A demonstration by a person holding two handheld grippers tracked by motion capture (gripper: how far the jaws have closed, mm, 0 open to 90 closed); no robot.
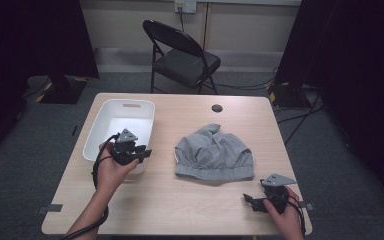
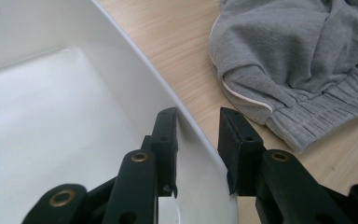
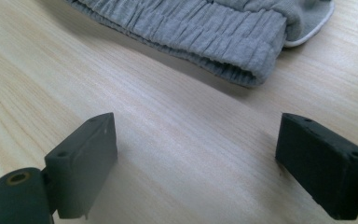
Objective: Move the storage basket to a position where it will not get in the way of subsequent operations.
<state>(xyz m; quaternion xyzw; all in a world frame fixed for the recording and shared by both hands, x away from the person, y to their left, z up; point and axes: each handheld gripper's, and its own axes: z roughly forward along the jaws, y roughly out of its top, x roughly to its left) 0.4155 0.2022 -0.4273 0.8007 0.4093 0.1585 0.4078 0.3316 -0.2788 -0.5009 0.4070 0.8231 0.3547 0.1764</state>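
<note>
A white plastic bin (image 1: 96, 134) stands on the left of the wooden table (image 1: 180, 200). My left gripper (image 1: 142, 154) is at the bin's near right corner. In the left gripper view the left gripper (image 2: 198, 126) straddles the bin's rim (image 2: 135, 60), one jaw inside and one outside, closed on the wall. A crumpled grey garment (image 1: 214, 154) with a ribbed band lies mid-table, to the right of the bin (image 2: 298, 56). My right gripper (image 1: 248, 199) rests near the front right edge, open and empty. Ahead of its gripper (image 3: 196, 140) lies the garment's ribbed band (image 3: 205, 23).
A black folding chair (image 1: 182, 55) stands beyond the table's far edge. A dark round cable hole (image 1: 217, 108) sits near the far edge. Cables run over the grey floor at the right. Bare wood lies between the bin and the garment.
</note>
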